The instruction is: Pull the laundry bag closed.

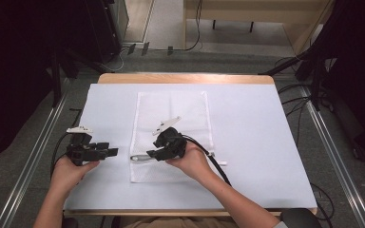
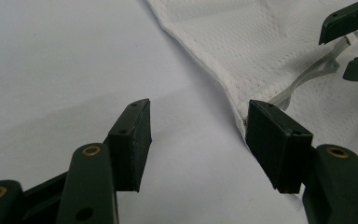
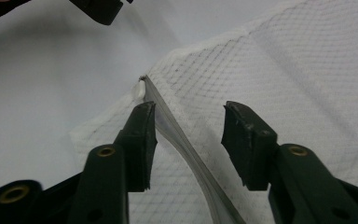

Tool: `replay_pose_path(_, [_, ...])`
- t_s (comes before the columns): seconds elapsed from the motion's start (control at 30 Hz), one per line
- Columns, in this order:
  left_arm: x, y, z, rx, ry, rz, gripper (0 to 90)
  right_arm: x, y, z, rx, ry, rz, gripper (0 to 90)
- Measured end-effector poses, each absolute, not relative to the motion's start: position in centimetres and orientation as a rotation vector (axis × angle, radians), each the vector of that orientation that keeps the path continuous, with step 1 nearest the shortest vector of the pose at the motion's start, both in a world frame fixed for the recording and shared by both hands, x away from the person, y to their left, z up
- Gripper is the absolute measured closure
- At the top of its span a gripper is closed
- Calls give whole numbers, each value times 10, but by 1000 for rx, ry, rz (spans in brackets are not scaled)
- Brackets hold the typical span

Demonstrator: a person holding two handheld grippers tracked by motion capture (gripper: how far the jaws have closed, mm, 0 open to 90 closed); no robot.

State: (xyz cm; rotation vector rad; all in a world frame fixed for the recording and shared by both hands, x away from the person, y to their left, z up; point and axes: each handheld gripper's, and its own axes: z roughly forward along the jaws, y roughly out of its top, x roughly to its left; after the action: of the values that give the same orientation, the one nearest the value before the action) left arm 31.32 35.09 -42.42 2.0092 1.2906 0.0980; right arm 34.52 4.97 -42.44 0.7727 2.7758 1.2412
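right gripper view has the right hand-held gripper [image 3: 189, 126] apart astride the mesh bag's [image 3: 284, 79] zipper strip [image 3: 177, 135], needing to clamp next.

Each handheld black two-jaw left gripper [image 1: 105, 152] and right gripper [image 1: 153, 153] carried a pale three-cornered top plate. Dark blocky jaw pads sat on arms fitted with brass-coloured rivets. A thick black cable [image 1: 214, 161] trailed from the right unit; forearms were bare.
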Motion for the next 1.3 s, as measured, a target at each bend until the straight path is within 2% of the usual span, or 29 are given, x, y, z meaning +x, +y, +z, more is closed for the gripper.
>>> replay_pose_path(0.07, [313, 351, -425, 2008, 1288, 98, 408, 345, 54, -427, 768, 2771, 1243, 494])
replay_pose_path(0.13, [313, 350, -425, 2009, 1287, 101, 400, 345, 57, -428, 768, 2773, 1249, 472])
replay_pose_path(0.43, [313, 350, -425, 2014, 1283, 97, 397, 341, 73, -433, 735, 2799, 1239, 487])
replay_pose_path(0.77, [313, 348, -426, 2023, 1270, 98, 394, 335, 88, -444, 716, 2869, 1237, 671])
replay_pose_path(1.03, [313, 348, -429, 2022, 1267, 105, 386, 338, 96, -455, 766, 2899, 1231, 717])
replay_pose_path(1.3, [313, 347, -430, 2034, 1258, 89, 389, 344, 107, -457, 829, 2923, 1237, 807])
